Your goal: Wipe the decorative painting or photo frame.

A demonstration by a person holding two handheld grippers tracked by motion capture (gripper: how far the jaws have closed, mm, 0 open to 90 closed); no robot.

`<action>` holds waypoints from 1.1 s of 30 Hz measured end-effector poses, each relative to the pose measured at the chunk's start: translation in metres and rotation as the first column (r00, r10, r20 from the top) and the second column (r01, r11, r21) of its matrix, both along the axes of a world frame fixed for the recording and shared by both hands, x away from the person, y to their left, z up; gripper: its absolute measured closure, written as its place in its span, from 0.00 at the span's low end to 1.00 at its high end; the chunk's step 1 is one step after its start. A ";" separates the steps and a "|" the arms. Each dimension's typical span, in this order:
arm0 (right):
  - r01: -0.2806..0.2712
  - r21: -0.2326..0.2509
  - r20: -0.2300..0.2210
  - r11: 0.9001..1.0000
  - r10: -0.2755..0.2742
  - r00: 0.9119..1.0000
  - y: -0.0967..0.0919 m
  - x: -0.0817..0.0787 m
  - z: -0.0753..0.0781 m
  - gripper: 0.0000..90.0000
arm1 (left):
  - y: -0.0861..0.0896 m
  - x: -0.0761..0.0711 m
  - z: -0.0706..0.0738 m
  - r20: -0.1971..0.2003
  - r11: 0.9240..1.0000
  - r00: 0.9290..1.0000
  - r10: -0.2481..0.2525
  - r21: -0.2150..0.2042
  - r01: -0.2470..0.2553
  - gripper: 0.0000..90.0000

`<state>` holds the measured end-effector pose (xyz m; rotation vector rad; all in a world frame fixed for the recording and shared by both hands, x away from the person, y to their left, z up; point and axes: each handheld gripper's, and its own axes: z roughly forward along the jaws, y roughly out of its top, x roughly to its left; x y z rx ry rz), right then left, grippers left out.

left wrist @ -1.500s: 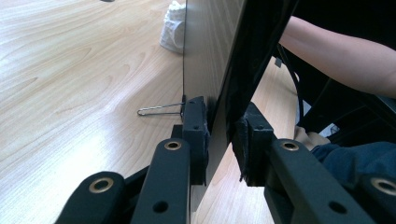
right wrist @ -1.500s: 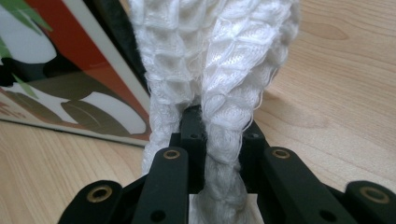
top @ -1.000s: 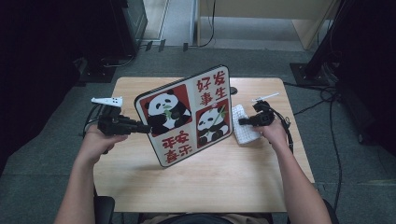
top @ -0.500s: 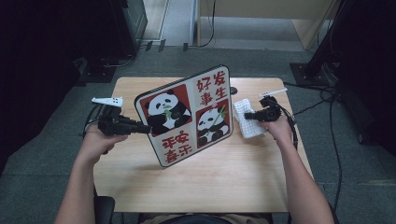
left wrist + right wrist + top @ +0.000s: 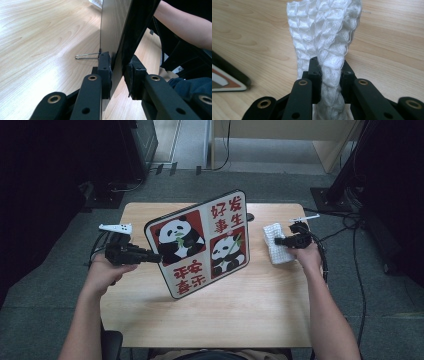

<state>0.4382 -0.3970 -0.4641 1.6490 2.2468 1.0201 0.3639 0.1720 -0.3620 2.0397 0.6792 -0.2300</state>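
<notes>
High view first: nearest the camera, the person's 2 forearms come up from the bottom edge over the light wooden table (image 5: 200, 320). At the left, the left gripper (image 5: 152, 256) is clamped on the left edge of a flat rectangular board printed with 2 pandas and red Chinese characters (image 5: 200, 242), which stands tilted on its lower edge in the middle of the tabletop. The left gripper view shows both black pads pressed against the 2 faces of the board (image 5: 117, 30), with a thin wire stand (image 5: 87, 56) sticking out from its back just above the wood. At the right, the right gripper (image 5: 279, 241) is closed on a white waffle-knit cloth (image 5: 276, 245), well apart from the board; the right gripper view shows that cloth (image 5: 324, 32) bunched between the jaws and hanging over the table. Beyond the table lies grey carpet (image 5: 190, 180).
</notes>
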 end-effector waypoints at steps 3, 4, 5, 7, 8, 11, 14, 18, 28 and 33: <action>0.007 -0.008 -0.001 1.000 -0.007 1.000 0.000 0.003 -0.007 0.85 | 0.000 -0.001 0.000 0.008 1.000 1.000 0.004 0.006 -0.004 0.84; 0.001 -0.016 0.000 1.000 -0.001 1.000 0.000 0.004 -0.009 0.84 | 0.000 -0.002 0.001 0.010 1.000 1.000 0.007 0.008 -0.007 0.84; 0.003 -0.026 0.005 1.000 -0.003 1.000 0.001 0.005 -0.012 0.84 | 0.000 -0.002 0.001 0.011 1.000 1.000 0.009 0.008 -0.009 0.84; 0.001 -0.030 0.010 1.000 -0.001 1.000 0.002 0.007 -0.015 0.83 | -0.001 -0.002 0.001 0.012 1.000 1.000 0.012 0.010 -0.012 0.85; 0.003 -0.034 0.010 0.999 -0.003 1.000 0.002 0.007 -0.016 0.82 | -0.001 -0.003 0.001 0.013 1.000 1.000 0.013 0.010 -0.013 0.84; 0.001 -0.057 0.007 0.998 0.000 1.000 0.003 0.009 -0.021 0.79 | -0.001 -0.004 0.001 0.013 1.000 1.000 0.017 0.010 -0.018 0.85; -0.016 -0.072 -0.004 0.997 0.015 1.000 0.003 0.010 -0.025 0.78 | -0.001 -0.004 0.001 0.014 1.000 1.000 0.020 0.010 -0.021 0.85; -0.024 -0.077 0.000 0.997 0.024 1.000 0.004 0.011 -0.026 0.74 | -0.001 -0.004 0.001 0.014 1.000 1.000 0.021 0.010 -0.021 0.85; -0.011 -0.032 0.005 0.999 0.011 1.000 0.004 0.010 -0.018 0.57 | -0.001 -0.004 0.001 0.011 1.000 1.000 0.020 0.009 -0.020 0.84; 0.001 -0.021 0.019 1.000 0.000 1.000 0.003 0.008 -0.010 0.50 | -0.001 -0.004 0.001 0.011 1.000 1.000 0.022 0.010 -0.023 0.84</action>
